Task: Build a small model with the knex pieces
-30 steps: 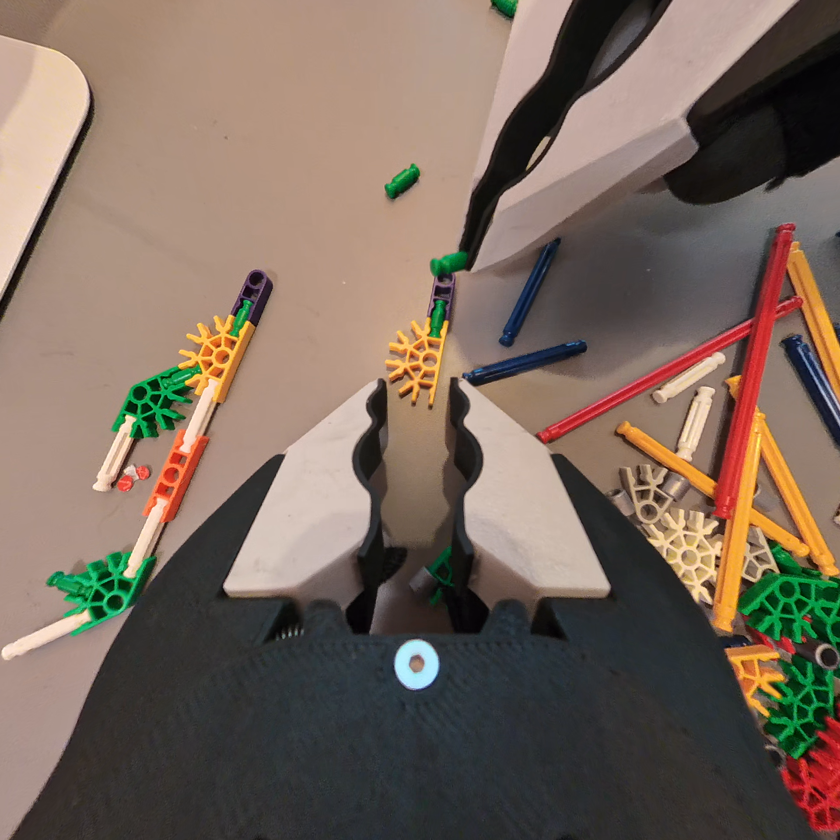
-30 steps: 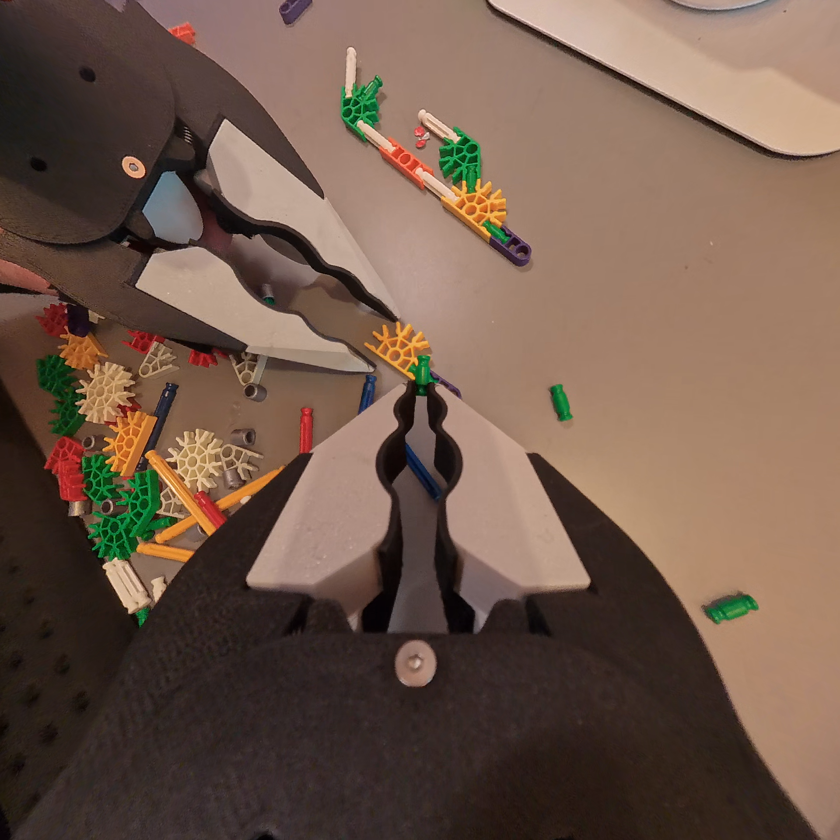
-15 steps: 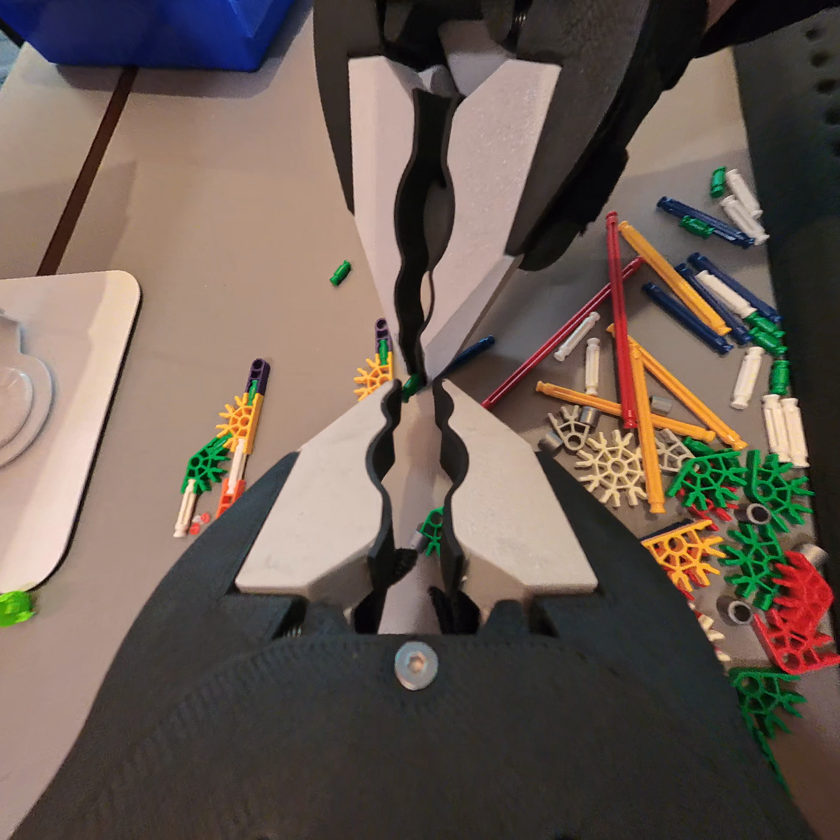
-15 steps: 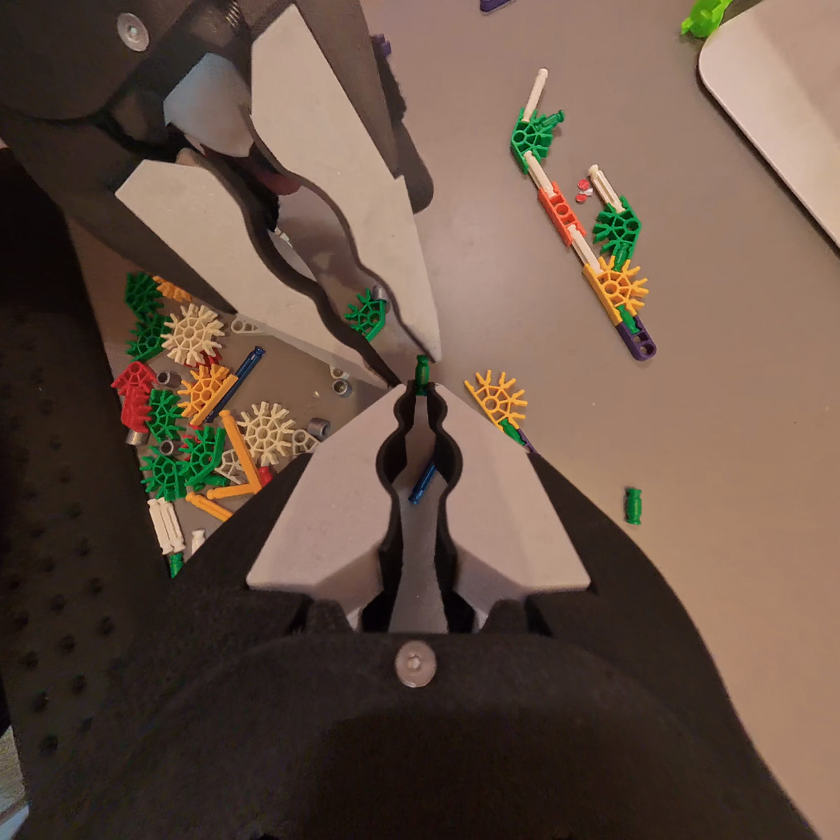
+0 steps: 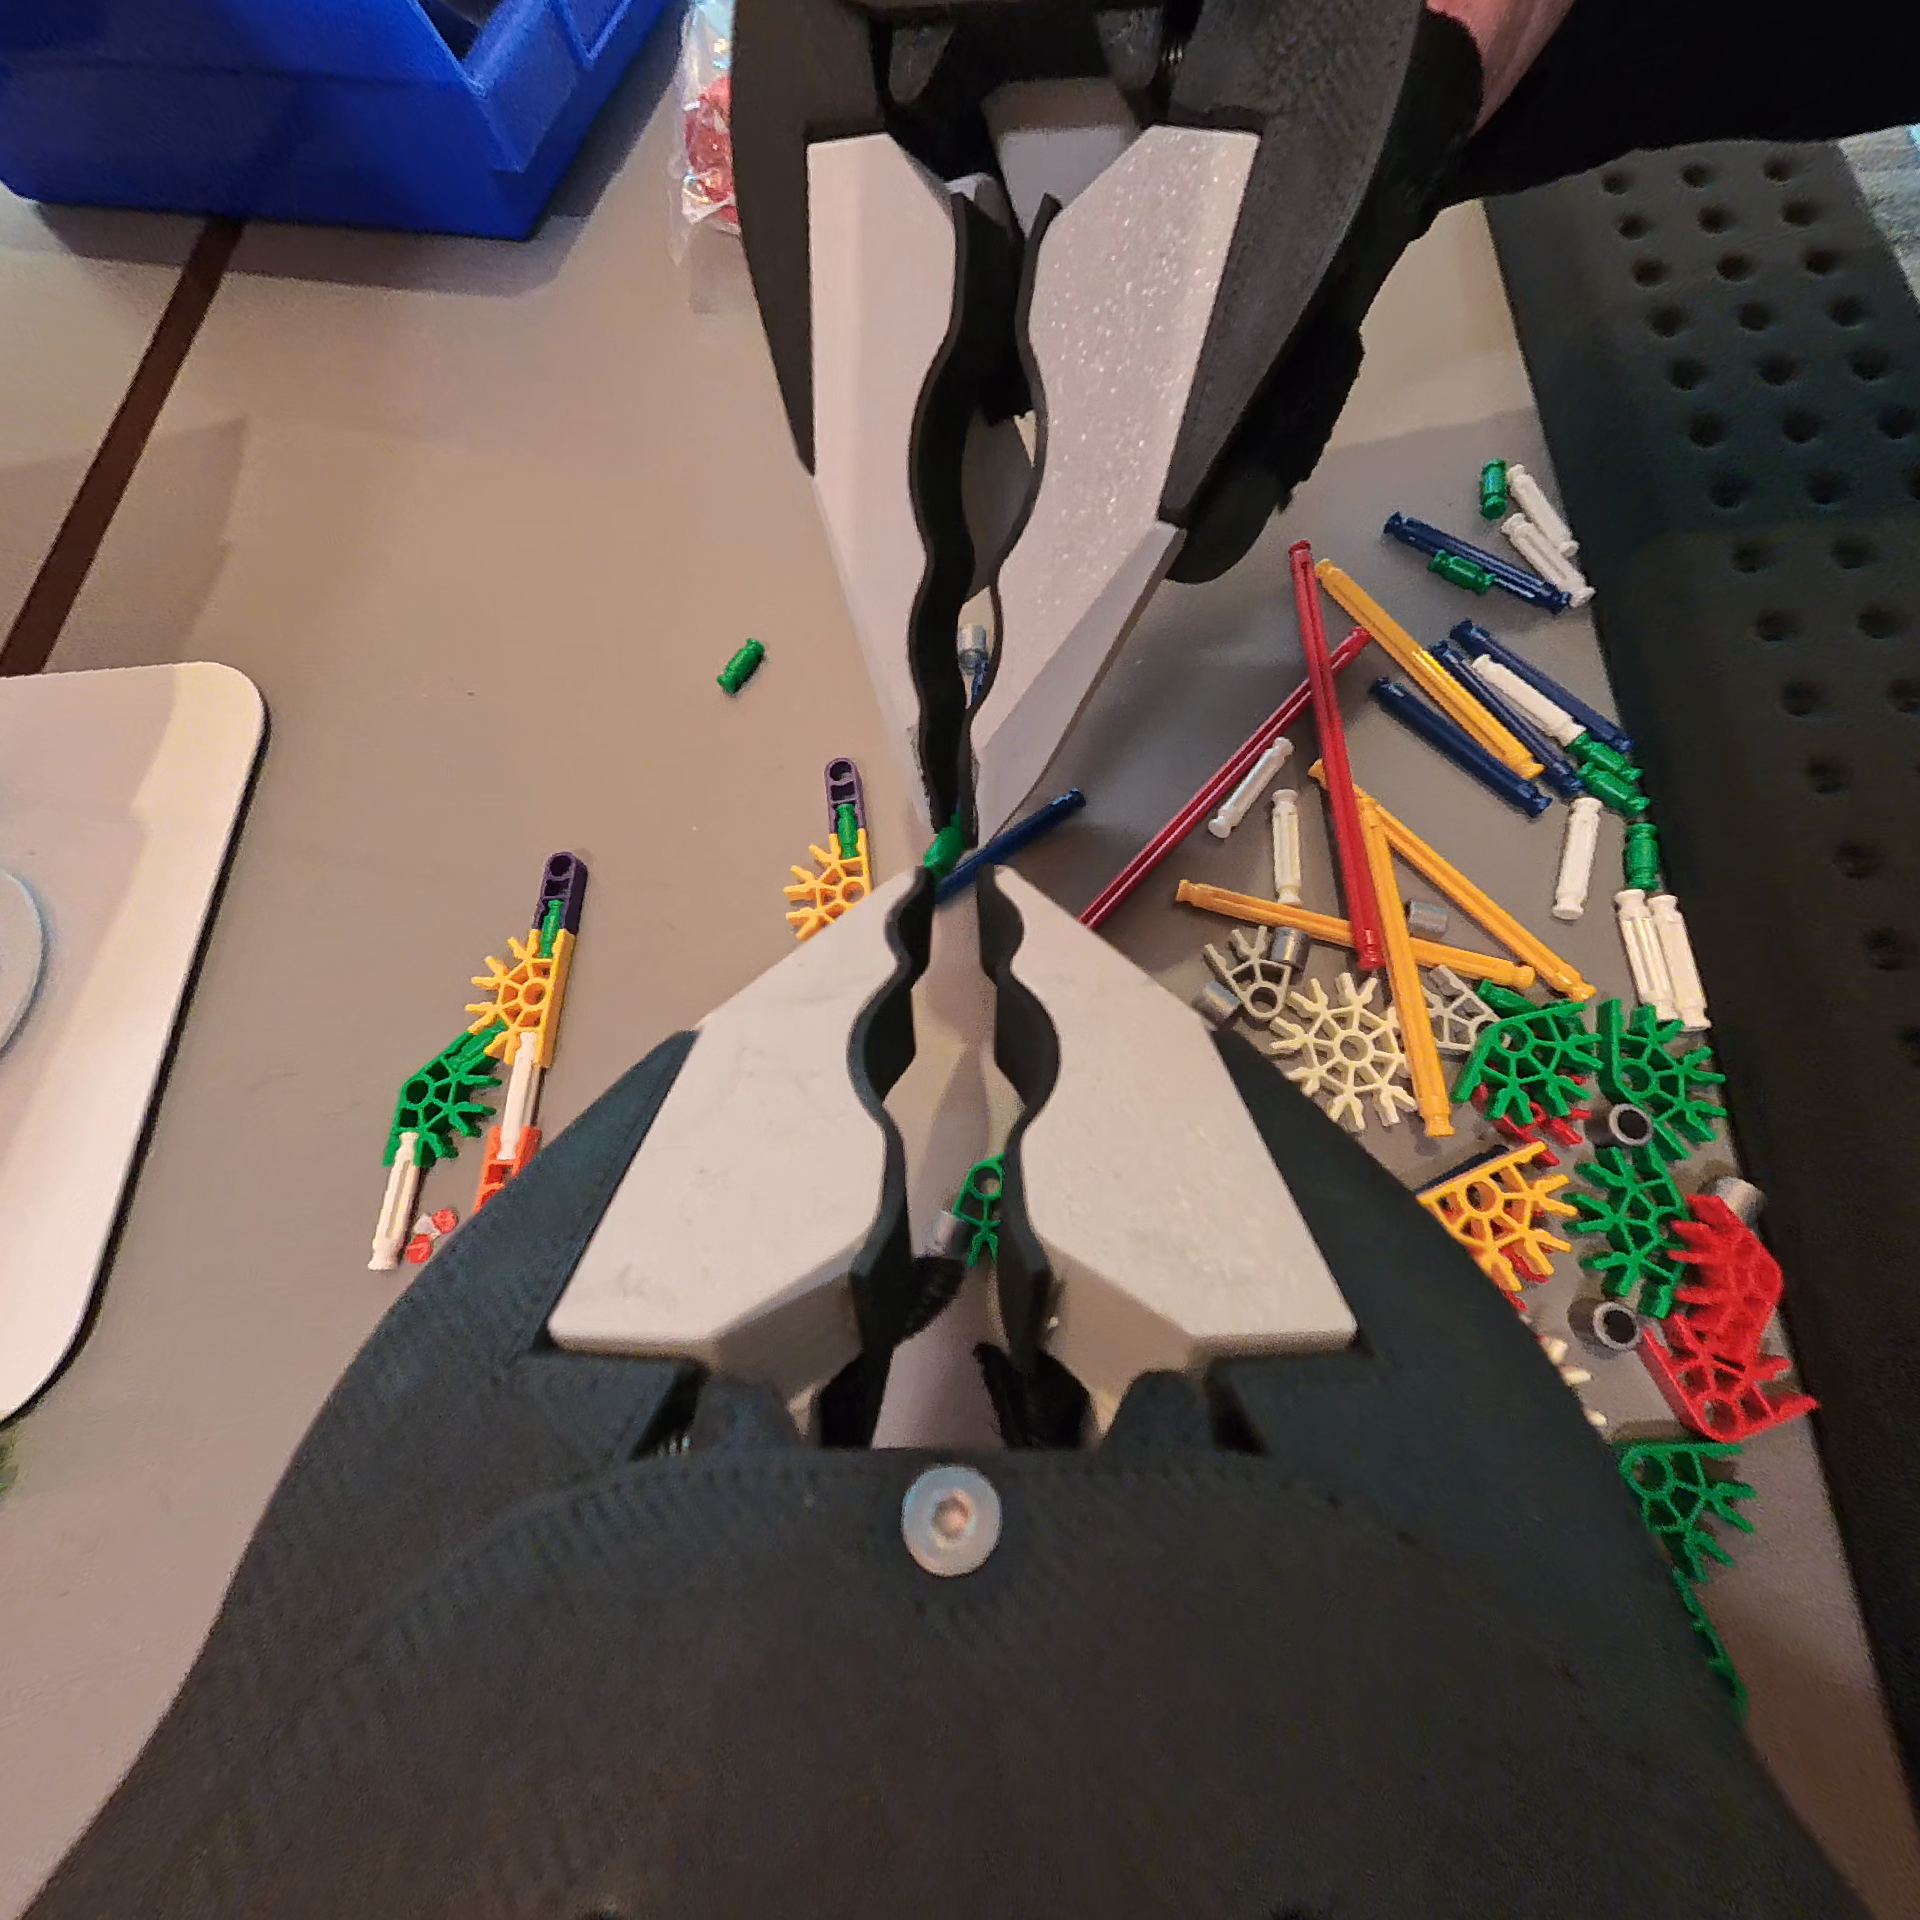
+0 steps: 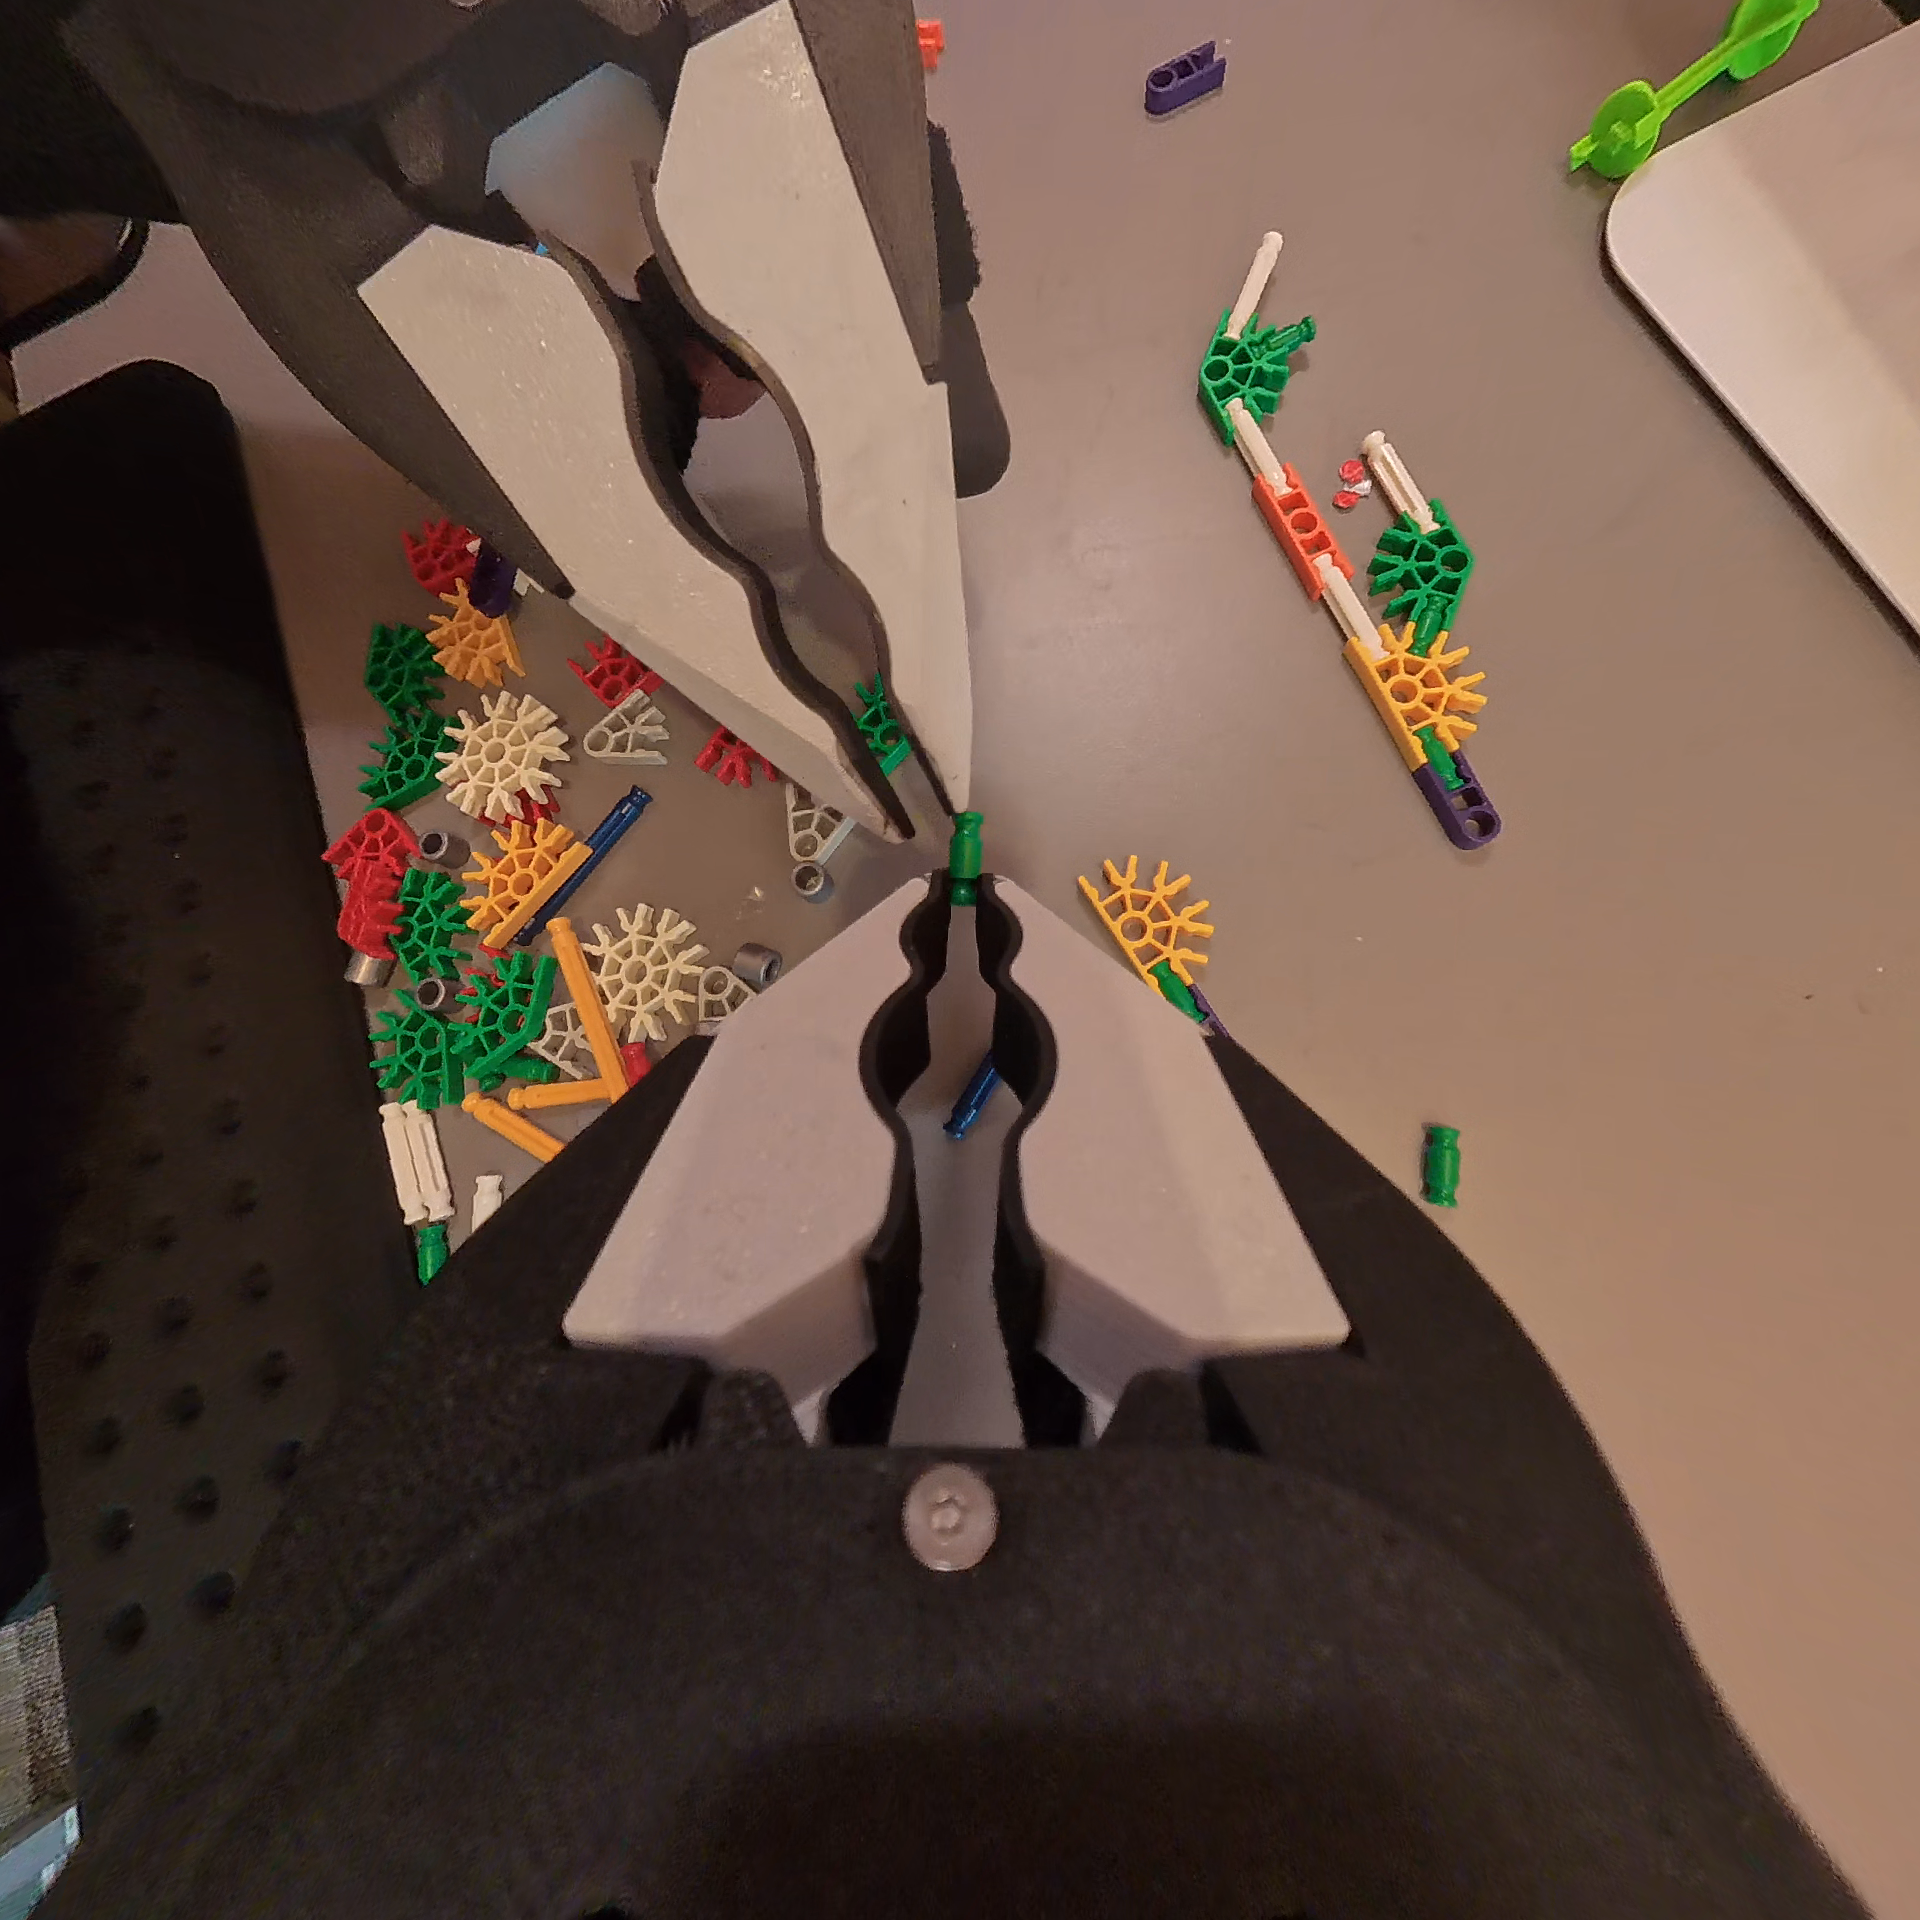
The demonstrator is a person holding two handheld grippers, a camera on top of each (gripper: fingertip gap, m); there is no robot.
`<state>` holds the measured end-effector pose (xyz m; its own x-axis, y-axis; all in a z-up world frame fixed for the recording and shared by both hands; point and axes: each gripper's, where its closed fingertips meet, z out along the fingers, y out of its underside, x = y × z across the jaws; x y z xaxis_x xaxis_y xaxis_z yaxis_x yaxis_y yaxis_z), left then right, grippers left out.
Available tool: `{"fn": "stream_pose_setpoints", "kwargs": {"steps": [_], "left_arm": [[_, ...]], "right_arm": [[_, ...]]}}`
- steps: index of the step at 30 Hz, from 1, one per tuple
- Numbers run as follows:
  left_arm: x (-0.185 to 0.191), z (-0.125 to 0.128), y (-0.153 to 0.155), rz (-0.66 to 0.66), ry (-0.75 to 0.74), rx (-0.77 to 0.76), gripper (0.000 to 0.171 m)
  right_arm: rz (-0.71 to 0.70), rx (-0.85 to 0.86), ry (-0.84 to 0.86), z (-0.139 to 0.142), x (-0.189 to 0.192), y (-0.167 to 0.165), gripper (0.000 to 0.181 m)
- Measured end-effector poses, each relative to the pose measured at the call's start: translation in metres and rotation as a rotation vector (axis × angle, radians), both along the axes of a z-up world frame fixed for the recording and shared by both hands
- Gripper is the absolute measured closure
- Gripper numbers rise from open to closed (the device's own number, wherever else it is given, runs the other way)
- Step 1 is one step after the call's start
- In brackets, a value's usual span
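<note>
My left gripper [image 5: 958, 883] is shut on a green fan-shaped connector [image 5: 982, 1195] with a grey spacer, held deep between its wavy pads; its tips stay slightly apart. My right gripper [image 6: 961, 883] is shut on a short green rod [image 6: 964, 857] that sticks out past its tips. The two grippers face each other tip to tip above the grey table. The rod's free end almost touches the left gripper's fingertips [image 6: 940, 800]. In the left wrist view the right gripper [image 5: 951, 821] comes down from the top with the rod [image 5: 943, 847]. The held connector also shows in the right wrist view [image 6: 881, 722].
A yellow connector with green rod and purple link [image 5: 836, 873] lies under the tips. A longer assembled chain [image 5: 509, 1029] lies left. A pile of loose rods and connectors [image 5: 1507, 1039] borders a black perforated mat [image 5: 1766, 623]. A white board [image 5: 104, 935] and blue bin [image 5: 312, 104] sit farther off. Less than 4 cm separates the two grippers' tips. The longer assembled chain [image 5: 509, 1029] is about equally far from each gripper, around 12 centimeters. It turns up in the right wrist view [image 6: 1405, 655] as well.
Both grippers have risen from the table and turned to face each other. Their tips have come close together. Each keeps its piece.
</note>
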<state>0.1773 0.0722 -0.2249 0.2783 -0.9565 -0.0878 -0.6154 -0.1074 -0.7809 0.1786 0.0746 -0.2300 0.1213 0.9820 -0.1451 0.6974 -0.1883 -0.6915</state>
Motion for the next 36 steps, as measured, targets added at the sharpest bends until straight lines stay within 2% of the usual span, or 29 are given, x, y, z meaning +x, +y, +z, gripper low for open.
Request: {"fn": "stream_pose_setpoints", "kwargs": {"steps": [3, 7, 11, 16, 21, 24, 28, 32, 36], "left_arm": [[0.001, 0.0, -0.002, -0.016, -0.003, -0.007, 0.163], [0.001, 0.001, -0.003, -0.025, -0.004, 0.005, 0.168], [0.0, 0.0, 0.0, -0.008, -0.003, 0.006, 0.158], [0.002, -0.002, -0.005, -0.044, -0.02, -0.039, 0.166], [-0.002, -0.003, 0.004, -0.058, -0.042, -0.063, 0.168], [-0.007, -0.006, 0.017, -0.063, -0.04, -0.07, 0.168], [-0.014, -0.017, 0.033, -0.074, -0.012, -0.094, 0.168], [-0.013, -0.031, 0.038, -0.109, 0.025, -0.113, 0.168], [-0.009, -0.043, 0.04, -0.162, 0.086, -0.083, 0.168]], "right_arm": [[0.014, -0.004, 0.004, 0.001, 0.0, -0.002, 0.178], [0.039, -0.014, 0.01, 0.001, 0.0, -0.007, 0.178], [0.06, -0.013, 0.009, 0.002, -0.001, -0.01, 0.178], [0.074, -0.01, 0.004, 0.002, -0.003, -0.01, 0.178], [0.024, -0.031, 0.021, 0.003, -0.006, 0.0, 0.177], [-0.025, -0.037, 0.017, 0.0, -0.005, 0.013, 0.167], [-0.074, -0.066, -0.015, -0.012, 0.002, 0.025, 0.162], [-0.086, -0.052, -0.016, -0.018, 0.003, 0.031, 0.174], [-0.086, -0.011, -0.049, -0.028, 0.0, 0.035, 0.178]]}}
